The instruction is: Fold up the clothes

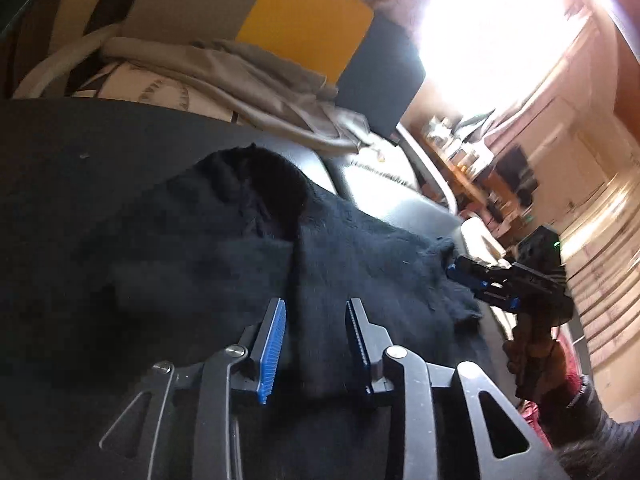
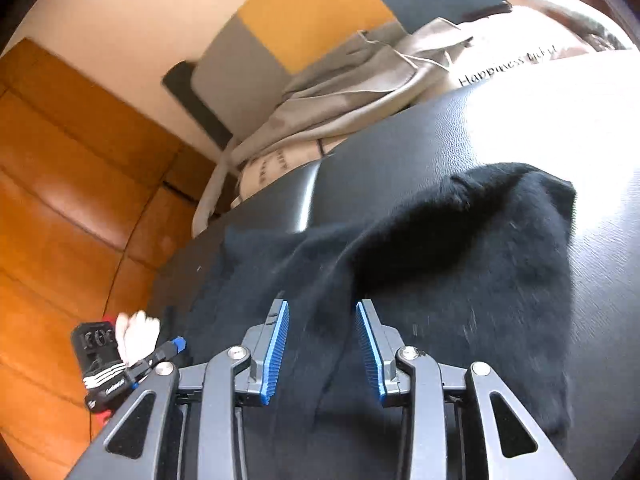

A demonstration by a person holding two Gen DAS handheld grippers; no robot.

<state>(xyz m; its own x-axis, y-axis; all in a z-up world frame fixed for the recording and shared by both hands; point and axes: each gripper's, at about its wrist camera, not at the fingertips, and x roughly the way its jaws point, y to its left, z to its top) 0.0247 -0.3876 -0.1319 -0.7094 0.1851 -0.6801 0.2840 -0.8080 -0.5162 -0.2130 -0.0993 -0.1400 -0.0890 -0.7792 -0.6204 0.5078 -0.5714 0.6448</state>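
Here the left hand-held gripper [image 1: 316,320] stands partly open over the black garment [image 1: 248,248], its blue pads clear of the cloth. The right hand-held gripper [image 2: 322,326] likewise gapes, holding nothing. The garment lies rumpled on the black bench [image 2: 400,148].

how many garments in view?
2. Black garment spread on the dark surface under both grippers; beige garment bunched behind it. More may be hidden.
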